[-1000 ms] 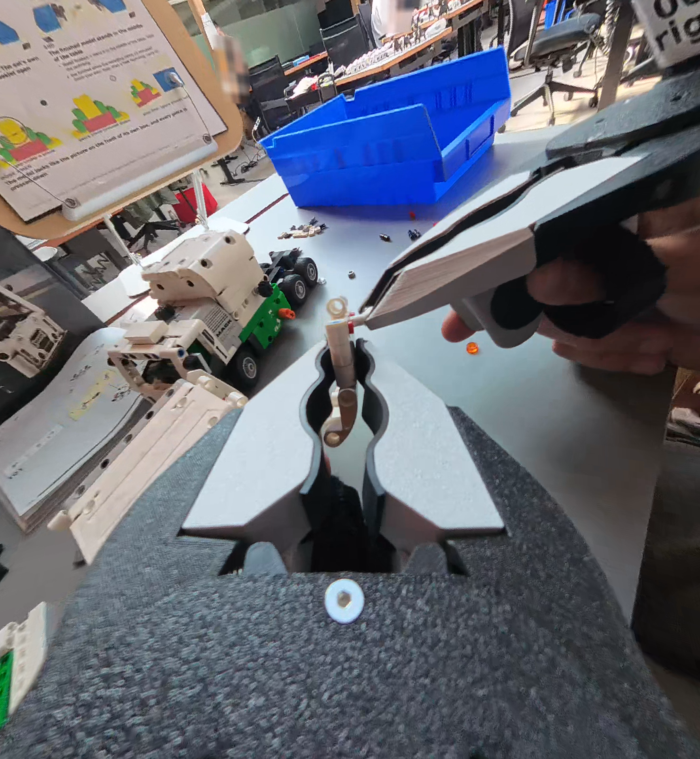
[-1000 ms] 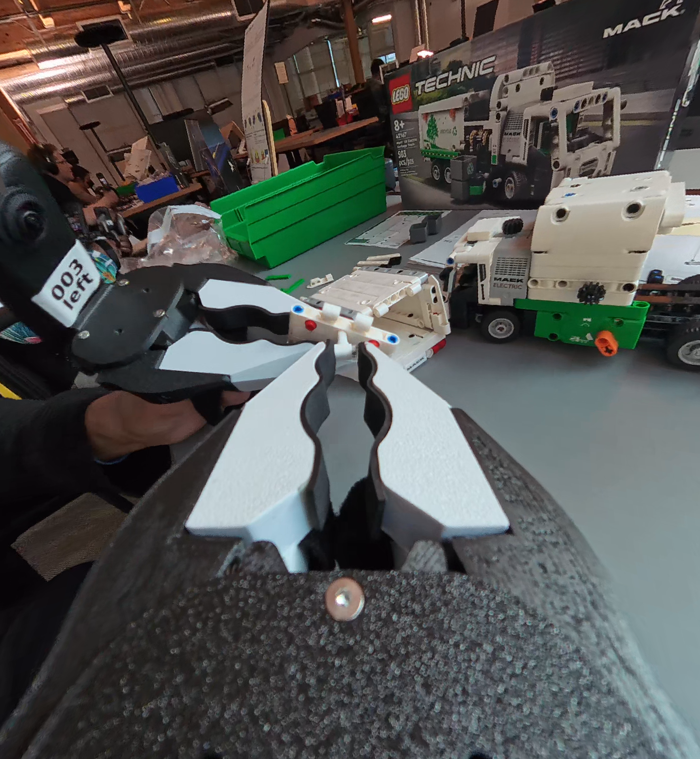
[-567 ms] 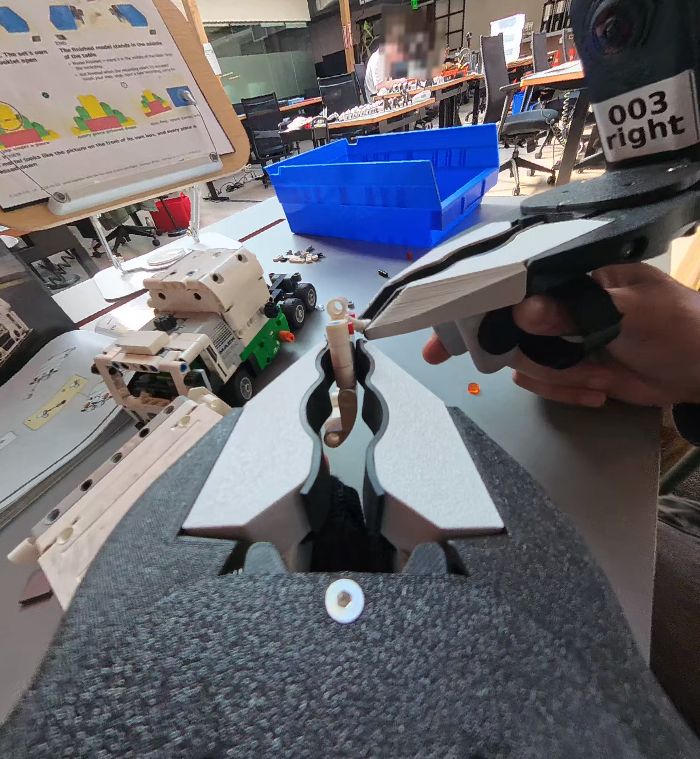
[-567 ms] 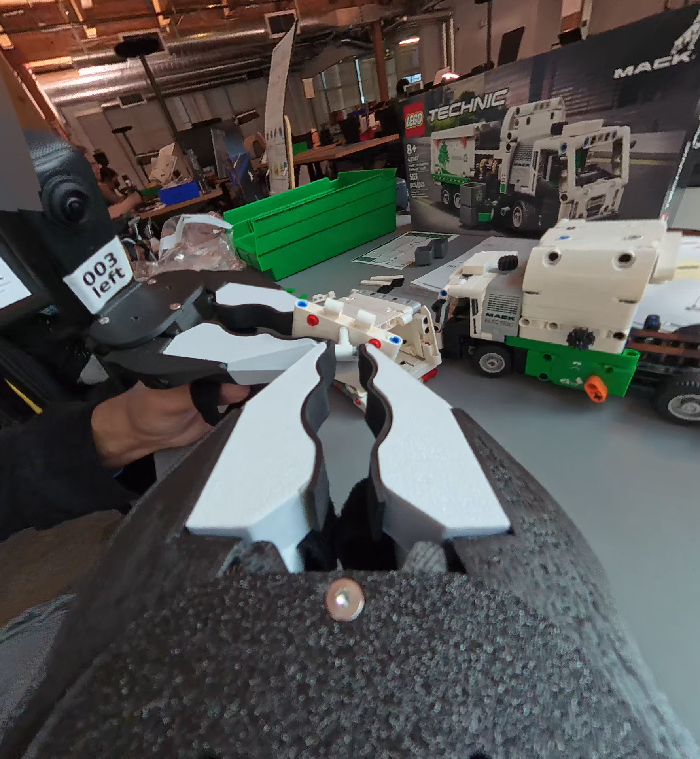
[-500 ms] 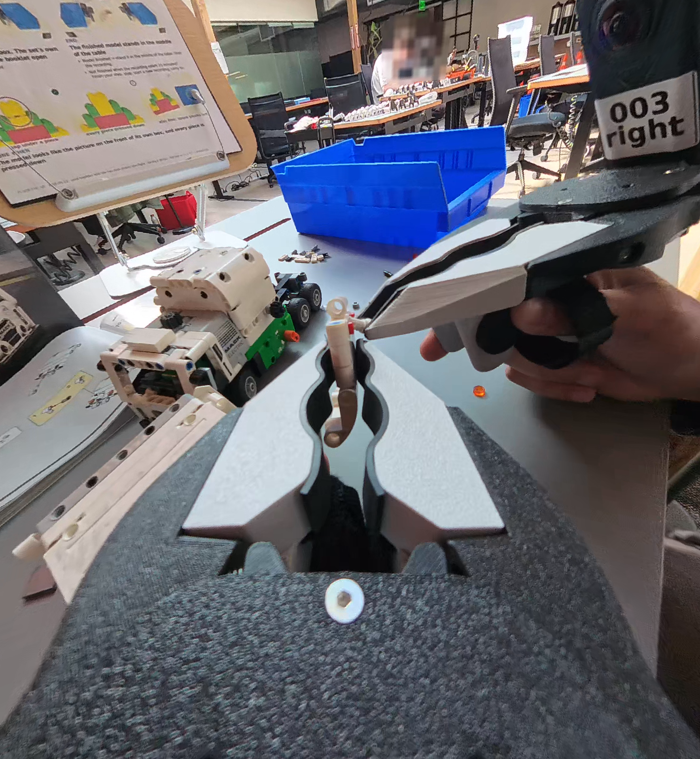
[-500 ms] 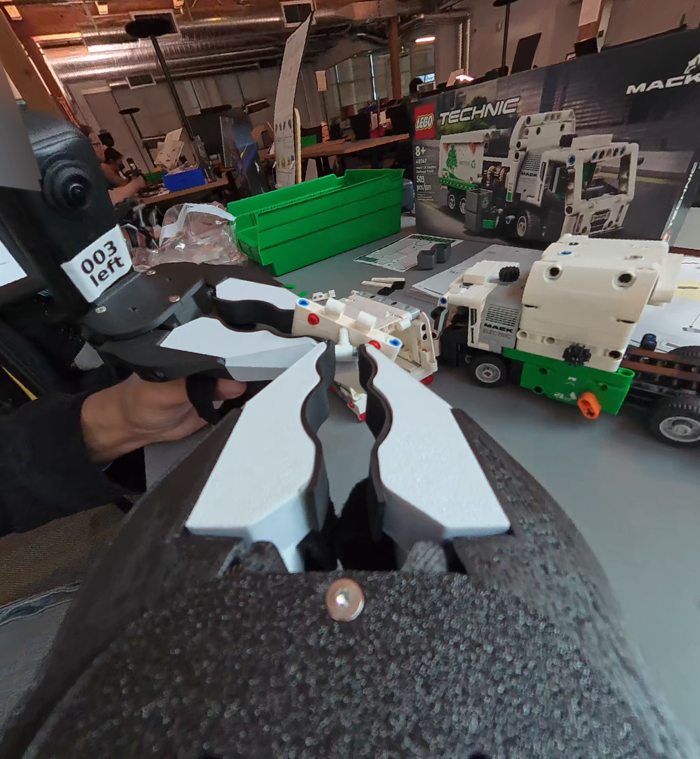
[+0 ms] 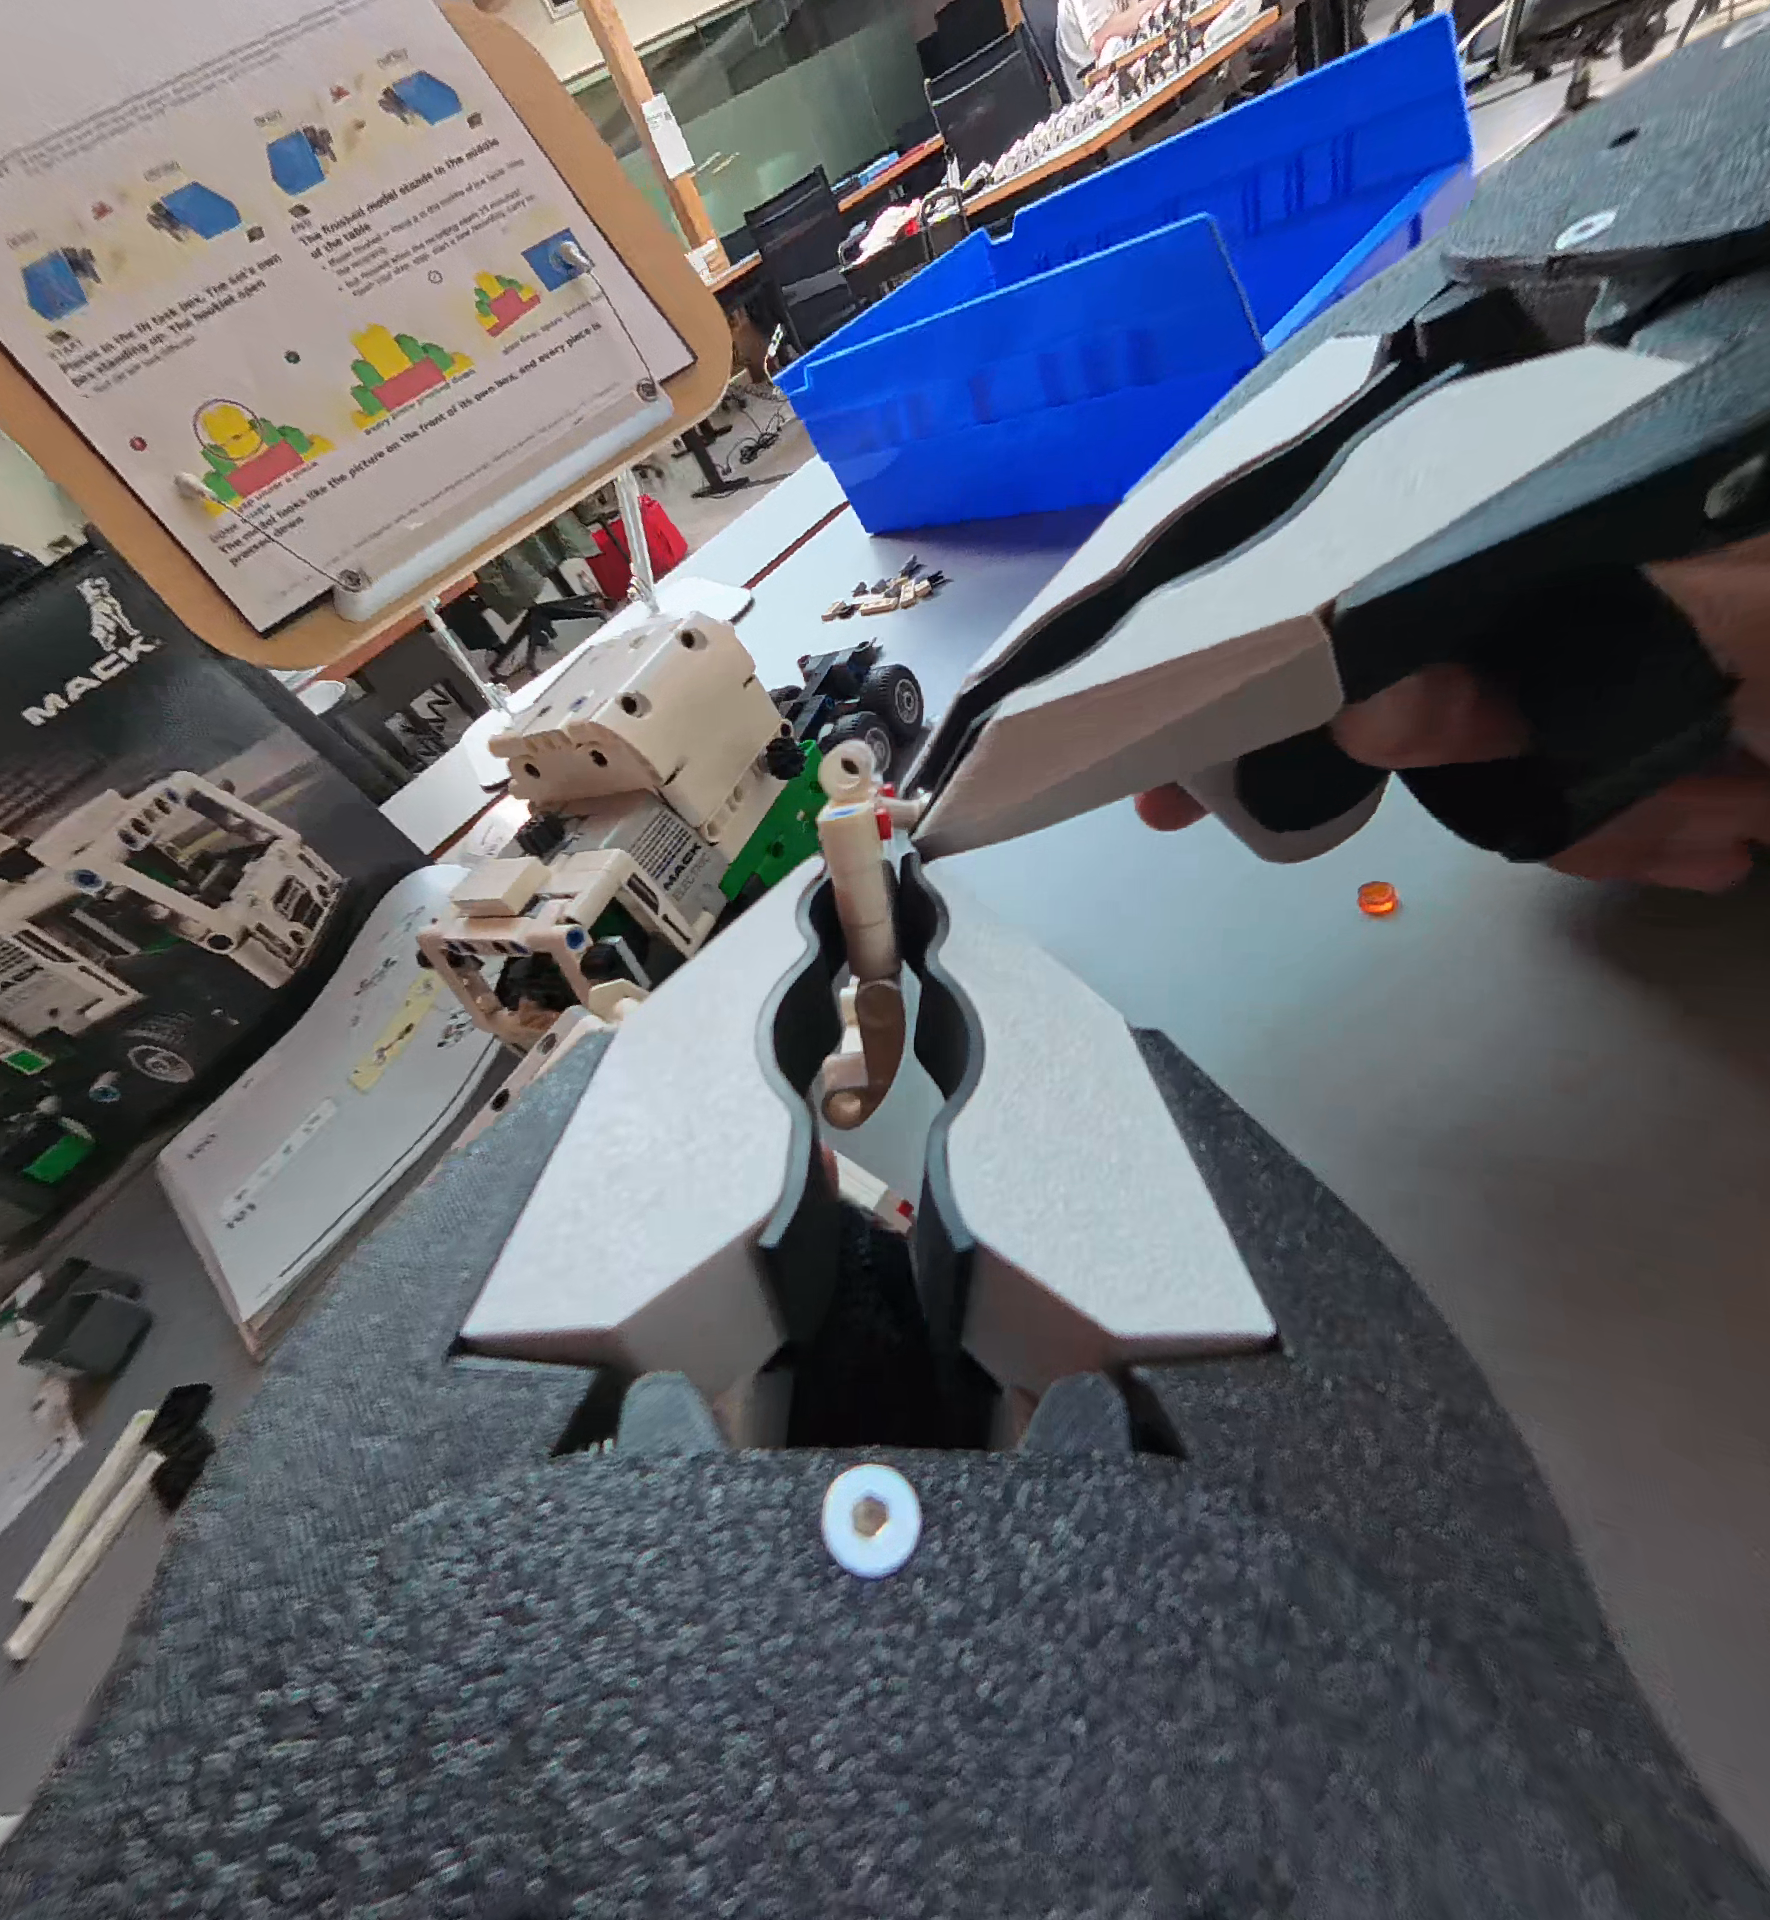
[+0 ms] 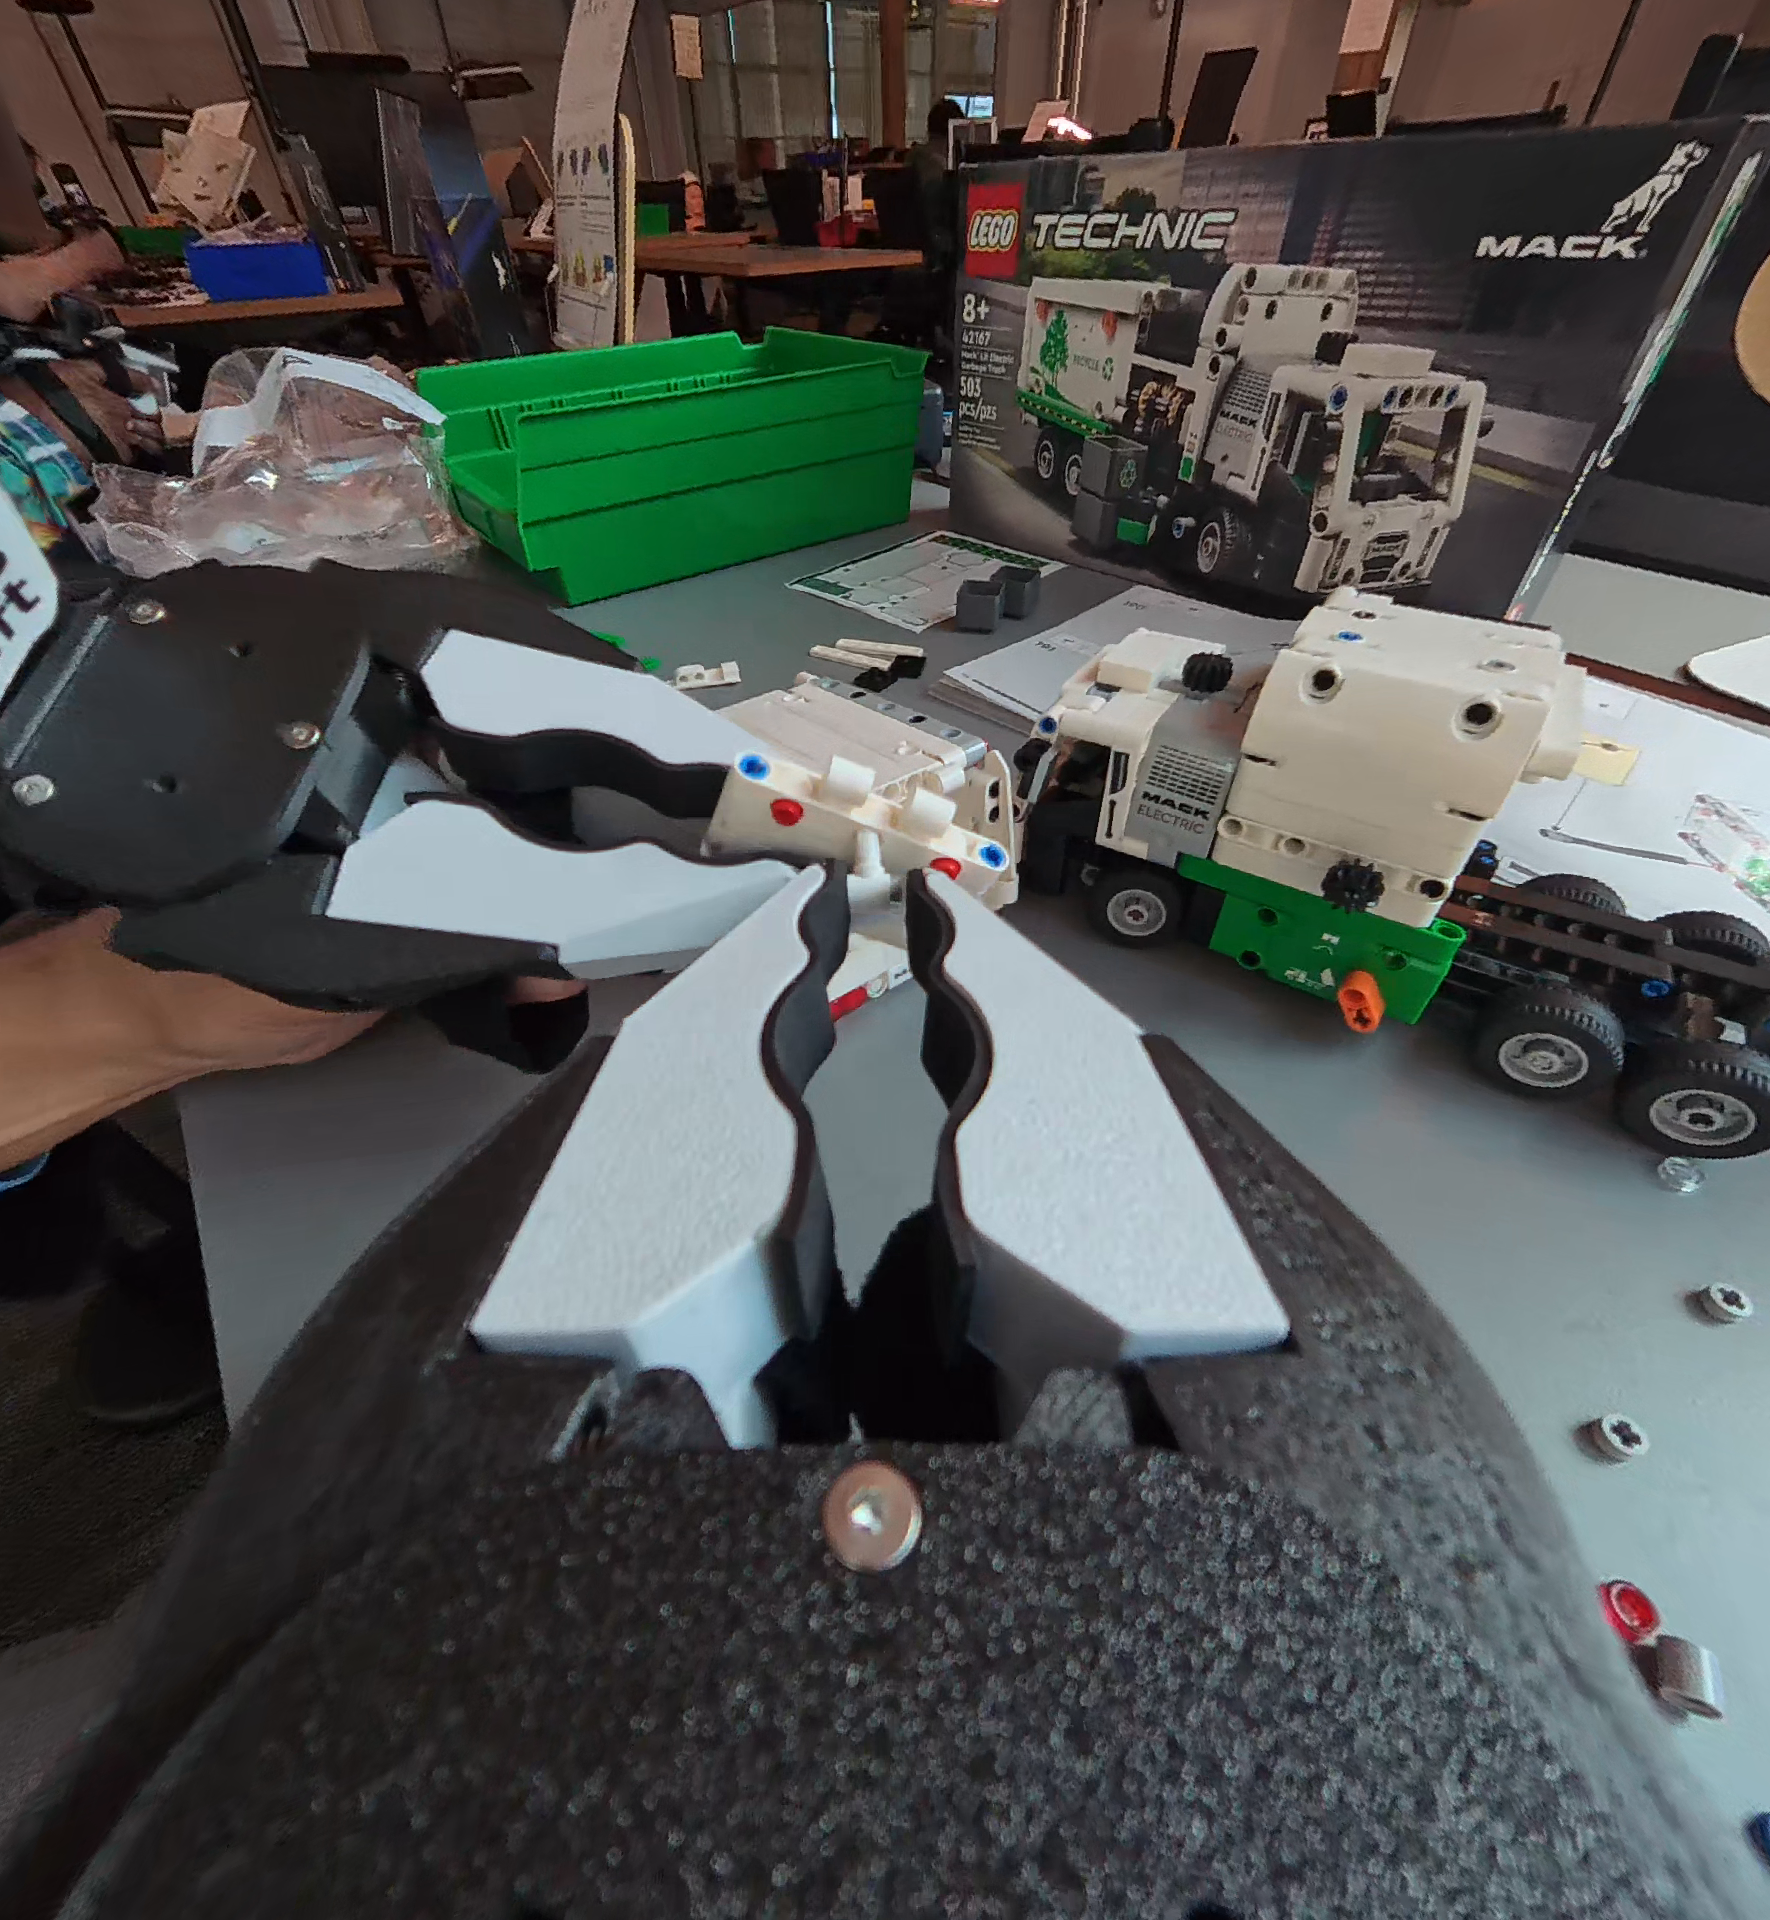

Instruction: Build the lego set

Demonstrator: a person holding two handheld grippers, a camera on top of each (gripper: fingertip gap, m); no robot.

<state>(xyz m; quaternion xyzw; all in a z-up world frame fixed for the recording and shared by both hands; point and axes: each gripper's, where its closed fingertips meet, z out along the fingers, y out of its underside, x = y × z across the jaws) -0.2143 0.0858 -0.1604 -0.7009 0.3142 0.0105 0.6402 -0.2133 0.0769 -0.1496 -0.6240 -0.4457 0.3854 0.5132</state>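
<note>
Holding a small white piece (image 8: 860,800) up over the table (image 8: 1276,1195), clenched tight in the left claw (image 8: 715,821). Has red and blue pegs showing on its side. Seen thin and edge-on between the pads in the left wrist view.

Pointing the right claw (image 8: 865,883) at the bottom of that piece, with its tips almost together and just a thin gap between them. Reaching for a tiny peg there, with a tip on each side of it. Cannot tell if really pinching it or only touching.

Looking at the truck (image 8: 1328,790) on the table: already has a white cab, a green base, grey and black wheels and a long dark frame at the back. Nothing built on that back frame yet. Seems about half done, going by the truck picture on the box (image 8: 1276,343). Still to add: the big back body, and maybe this white piece as part of it. Also waiting on the table: a bigger white part lying behind the held one, small round bits (image 8: 1613,1439) by the right claw, and one orange dot (image 7: 1376,899).

Plenty of writing around, but not copying any of it. Big white and red brand marks on the dark box. Small print on the truck's grey front. White number tags on both claws. An open booklet (image 7: 341,1101) with tiny pictures, and a sheet with coloured brick drawings on a wooden board (image 7: 289,291). Standing farther back: a green bin (image 8: 673,457) and a blue bin (image 7: 1068,364).
</note>
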